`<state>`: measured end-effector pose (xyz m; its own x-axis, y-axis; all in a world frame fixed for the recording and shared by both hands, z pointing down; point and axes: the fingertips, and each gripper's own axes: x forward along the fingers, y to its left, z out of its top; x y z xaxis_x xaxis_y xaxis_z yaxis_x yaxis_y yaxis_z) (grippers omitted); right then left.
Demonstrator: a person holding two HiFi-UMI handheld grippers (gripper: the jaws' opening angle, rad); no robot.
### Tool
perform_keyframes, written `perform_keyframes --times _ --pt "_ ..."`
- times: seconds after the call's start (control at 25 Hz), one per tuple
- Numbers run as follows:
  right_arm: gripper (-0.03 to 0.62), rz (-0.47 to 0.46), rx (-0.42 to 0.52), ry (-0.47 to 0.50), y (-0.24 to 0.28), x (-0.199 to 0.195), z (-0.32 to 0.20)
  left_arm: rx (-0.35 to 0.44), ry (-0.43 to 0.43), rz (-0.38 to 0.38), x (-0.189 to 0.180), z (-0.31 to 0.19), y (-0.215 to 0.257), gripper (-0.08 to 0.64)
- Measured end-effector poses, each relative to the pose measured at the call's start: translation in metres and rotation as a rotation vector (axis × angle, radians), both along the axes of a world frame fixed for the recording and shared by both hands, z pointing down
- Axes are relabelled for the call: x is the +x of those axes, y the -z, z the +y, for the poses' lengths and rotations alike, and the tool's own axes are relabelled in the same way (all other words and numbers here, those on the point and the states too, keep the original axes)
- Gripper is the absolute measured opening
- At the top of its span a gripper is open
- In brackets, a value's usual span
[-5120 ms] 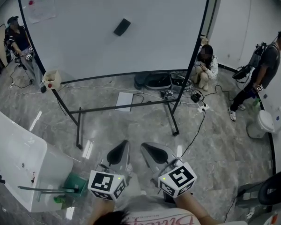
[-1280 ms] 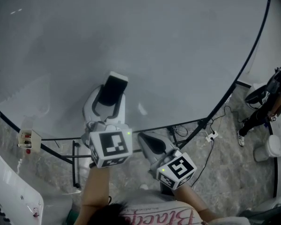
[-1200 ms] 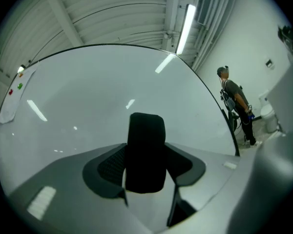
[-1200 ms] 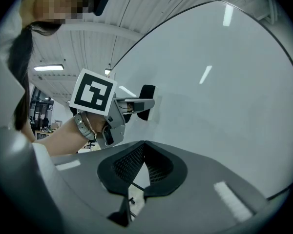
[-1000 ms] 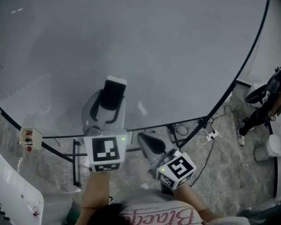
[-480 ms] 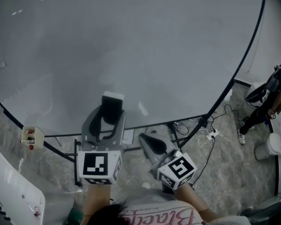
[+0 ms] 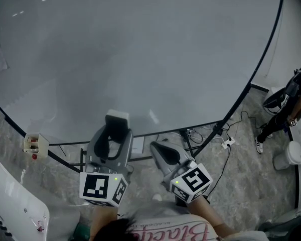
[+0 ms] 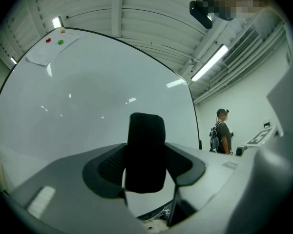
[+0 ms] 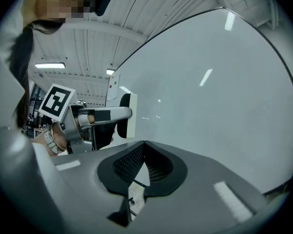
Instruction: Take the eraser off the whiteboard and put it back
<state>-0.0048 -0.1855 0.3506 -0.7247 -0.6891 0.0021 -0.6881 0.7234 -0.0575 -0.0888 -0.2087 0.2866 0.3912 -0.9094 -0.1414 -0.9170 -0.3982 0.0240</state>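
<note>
The black eraser (image 7: 117, 126) with a white end sits between the jaws of my left gripper (image 7: 115, 130), which is shut on it low in front of the whiteboard (image 7: 140, 54). In the left gripper view the eraser (image 8: 145, 150) stands upright between the pads, with the whiteboard (image 8: 78, 101) behind it. I cannot tell whether the eraser touches the board. My right gripper (image 7: 159, 151) hangs to the right of the left one, shut and empty. In the right gripper view the jaws (image 9: 144, 147) meet, and the eraser (image 9: 123, 115) shows beyond them in the left gripper (image 9: 118, 114).
A small box (image 7: 34, 143) hangs on the board's frame at the lower left. A white table (image 7: 10, 205) is at the left. Cables (image 7: 226, 139) lie on the floor under the board. A person (image 7: 291, 102) and a white bin (image 7: 290, 154) are at the right.
My left gripper has come down and back toward me with the eraser in it, rolling a little. The right gripper has stayed where it was.
</note>
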Motion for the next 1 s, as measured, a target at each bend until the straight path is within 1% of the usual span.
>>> perform_keyframes --times 0.16,0.24,0.6,1.0 --pt "0.002 0.01 0.0 0.001 -0.001 -0.007 0.001 -0.005 -0.051 0.007 0.002 -0.001 -0.004 0.23" --pt "0.002 0.012 0.004 0.0 -0.001 -0.008 0.0 -0.008 -0.061 0.019 0.003 -0.002 -0.005 0.232" --pt "0.002 0.015 0.007 -0.006 0.001 -0.007 0.0 -0.031 -0.05 0.028 0.002 -0.009 -0.008 0.233" --pt "0.002 0.018 0.019 -0.012 0.003 -0.004 -0.001 0.015 -0.029 -0.028 -0.002 -0.035 0.014 0.233"
